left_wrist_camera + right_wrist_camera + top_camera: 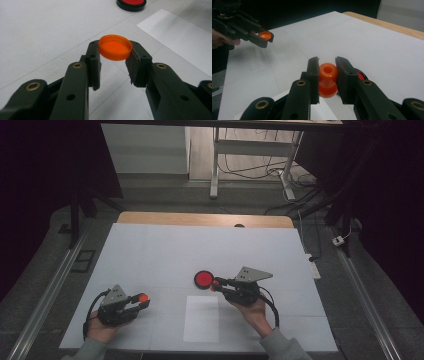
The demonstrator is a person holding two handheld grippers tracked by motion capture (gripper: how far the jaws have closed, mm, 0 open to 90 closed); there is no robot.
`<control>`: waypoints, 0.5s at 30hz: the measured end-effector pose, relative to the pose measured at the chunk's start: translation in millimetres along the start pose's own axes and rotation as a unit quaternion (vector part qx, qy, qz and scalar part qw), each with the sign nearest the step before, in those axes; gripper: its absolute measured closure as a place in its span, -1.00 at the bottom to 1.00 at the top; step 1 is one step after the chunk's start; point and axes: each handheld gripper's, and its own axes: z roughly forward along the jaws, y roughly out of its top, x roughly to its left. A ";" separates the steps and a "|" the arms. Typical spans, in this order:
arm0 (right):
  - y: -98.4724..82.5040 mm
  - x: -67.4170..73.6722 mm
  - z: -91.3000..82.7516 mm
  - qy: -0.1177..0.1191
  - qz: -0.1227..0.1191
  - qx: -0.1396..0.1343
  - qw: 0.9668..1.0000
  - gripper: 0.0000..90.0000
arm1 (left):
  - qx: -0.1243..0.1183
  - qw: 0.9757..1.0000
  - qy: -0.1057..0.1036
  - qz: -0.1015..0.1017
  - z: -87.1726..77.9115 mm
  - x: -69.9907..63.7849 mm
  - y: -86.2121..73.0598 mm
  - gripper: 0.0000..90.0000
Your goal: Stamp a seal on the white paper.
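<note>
Black jaws of the right gripper pinch a small orange plastic spool-shaped piece, with a red round disc in a black rim just past its tips. Well to its side, the left gripper pinches a shallow orange plastic cap, open side up. Judging by this, bring both together level, grips firm. The right gripper view reveals the spool's top hole.

A red disc with a black rim lies on my white surface. Just beside it, nearer me, lies a white paper sheet. Cables trail on the floor beyond.
</note>
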 end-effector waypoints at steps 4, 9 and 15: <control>-3.1 2.7 -1.2 0.002 0.000 0.005 1.000 0.61 | -0.002 1.000 0.000 -0.001 -0.4 -0.2 0.3 0.45; -6.2 7.1 -1.8 0.009 -0.006 0.011 1.000 0.61 | -0.002 1.000 -0.003 0.000 -0.1 -0.6 1.0 0.45; -9.2 11.5 -4.1 0.014 -0.010 0.013 1.000 0.61 | -0.005 1.000 -0.007 -0.003 0.5 -0.4 1.8 0.45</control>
